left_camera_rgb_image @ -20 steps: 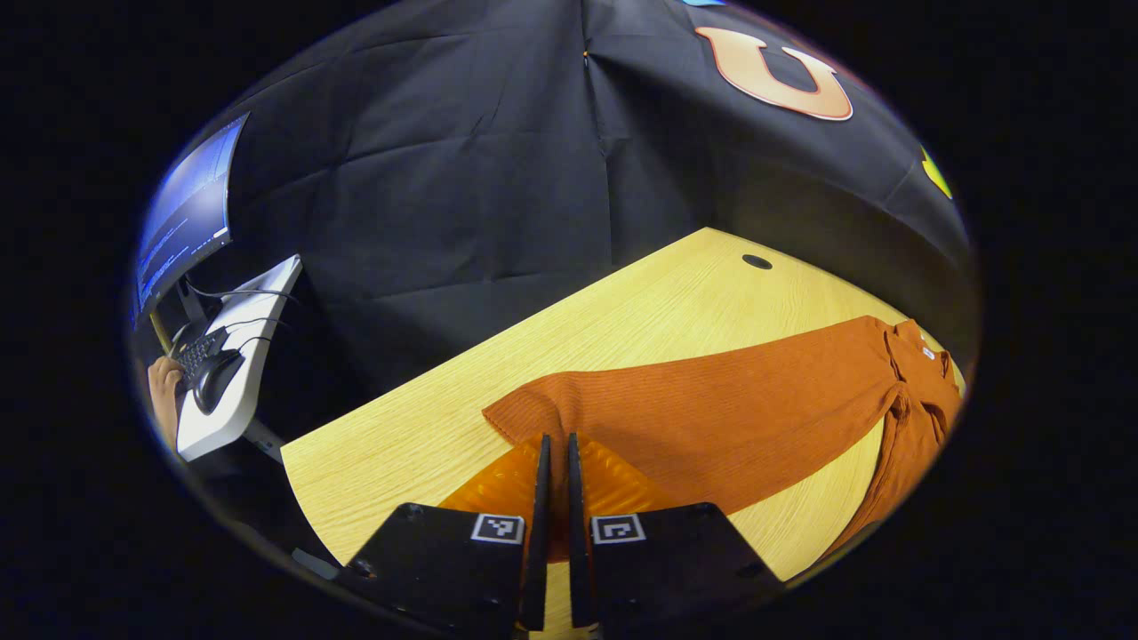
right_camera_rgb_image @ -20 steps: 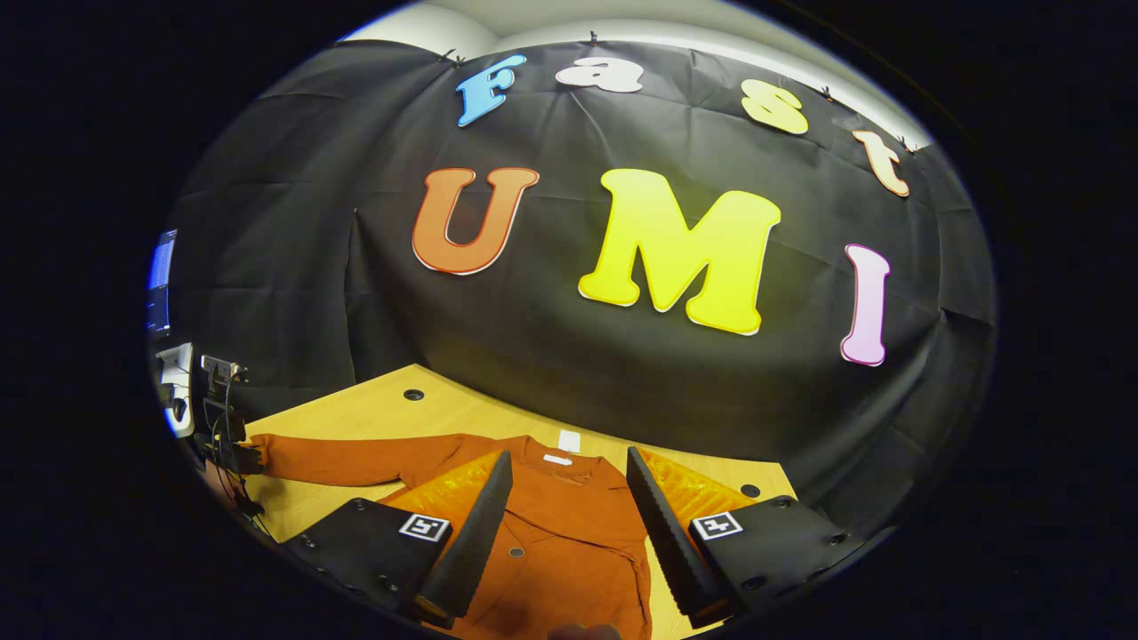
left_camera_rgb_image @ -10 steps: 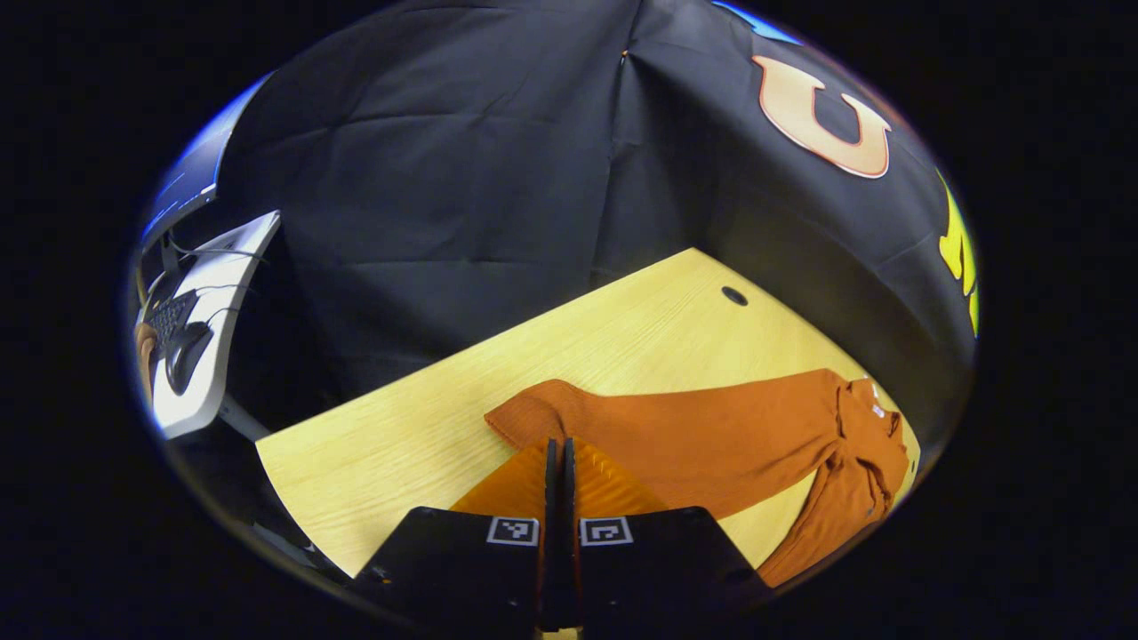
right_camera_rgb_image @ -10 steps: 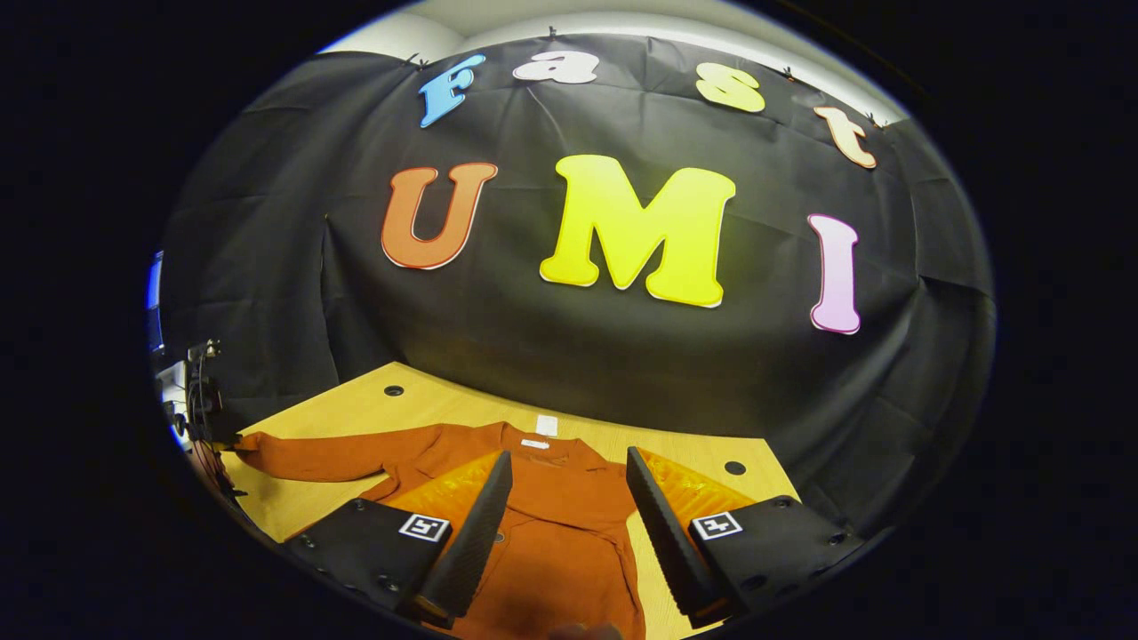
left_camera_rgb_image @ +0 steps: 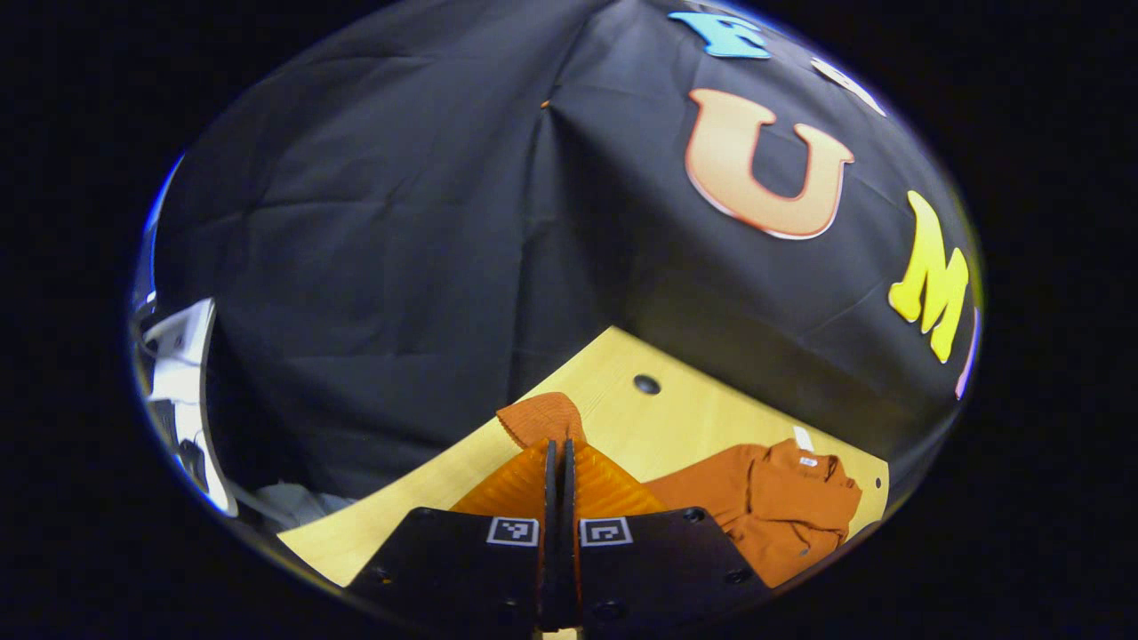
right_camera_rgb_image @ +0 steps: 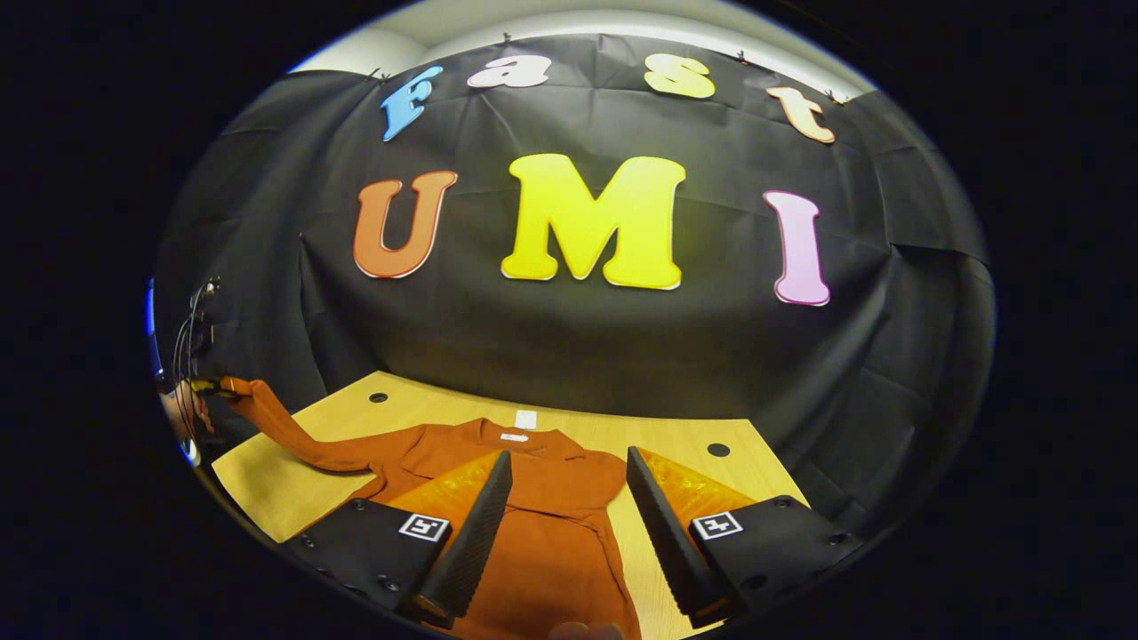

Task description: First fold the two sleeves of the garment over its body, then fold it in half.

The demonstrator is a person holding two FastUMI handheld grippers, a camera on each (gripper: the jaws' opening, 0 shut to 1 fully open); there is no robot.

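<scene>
— Left gripper view first: what do you see on your side?

— I see my left gripper [left_camera_rgb_image: 558, 458] with its jaws pressed together on the cuff of the sleeve [left_camera_rgb_image: 540, 416], and the cuff sticks up just past the fingertips. This sleeve is lifted off the table [left_camera_rgb_image: 685, 418].

— And where is the garment [right_camera_rgb_image: 542, 524] itself?

— It lies on the table, with the collar toward the booth wall. In the right gripper view the lifted sleeve goes up from the shoulder to the far left, where the other gripper holds it; that edge is small and distorted, so I think a hand is there, but I am not sure.

— The right gripper [right_camera_rgb_image: 569, 480]?

— Its jaws stand wide apart and hold nothing. It hangs over the body of the garment, below the collar. The other sleeve lies along the right side of the body.
</scene>
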